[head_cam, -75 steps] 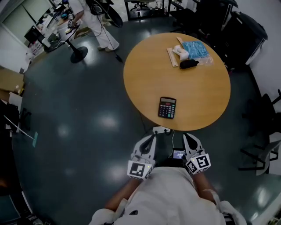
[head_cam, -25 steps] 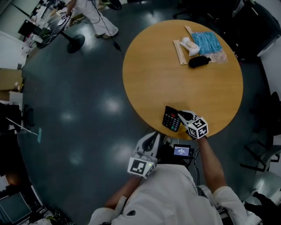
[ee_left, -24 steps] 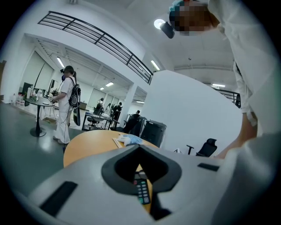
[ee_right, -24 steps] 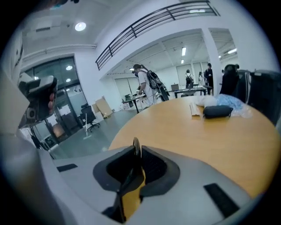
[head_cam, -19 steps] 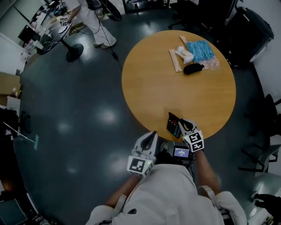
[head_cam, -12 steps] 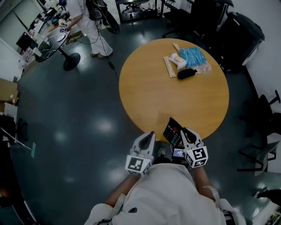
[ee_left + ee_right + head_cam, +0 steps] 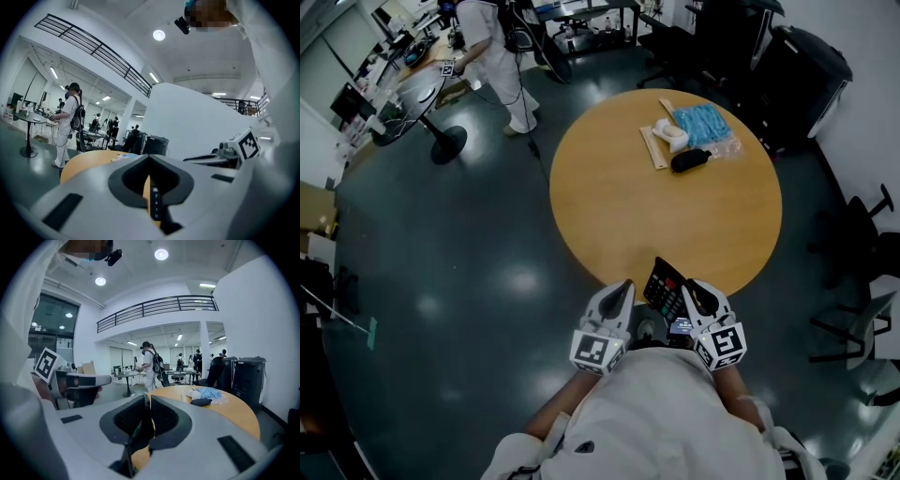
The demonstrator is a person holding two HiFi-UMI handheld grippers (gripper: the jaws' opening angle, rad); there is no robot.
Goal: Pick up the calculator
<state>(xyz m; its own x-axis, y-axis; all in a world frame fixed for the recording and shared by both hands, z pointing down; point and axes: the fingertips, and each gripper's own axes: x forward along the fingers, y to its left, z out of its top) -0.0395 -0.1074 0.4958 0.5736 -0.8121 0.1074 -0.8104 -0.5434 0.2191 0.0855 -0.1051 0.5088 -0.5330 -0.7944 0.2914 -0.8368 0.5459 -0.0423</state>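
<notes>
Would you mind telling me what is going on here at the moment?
A person is working with a hand-held tool in each hand. The right tool is clamped on the calculator, which is off the round table and tilted on edge close to the person's chest. The left tool is alongside, holding nothing.

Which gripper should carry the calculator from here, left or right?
Right. The right gripper is shut on the calculator, holding it tilted up by the near rim of the table. The left gripper is shut and empty beside it, so it would probably need a handover.
</notes>
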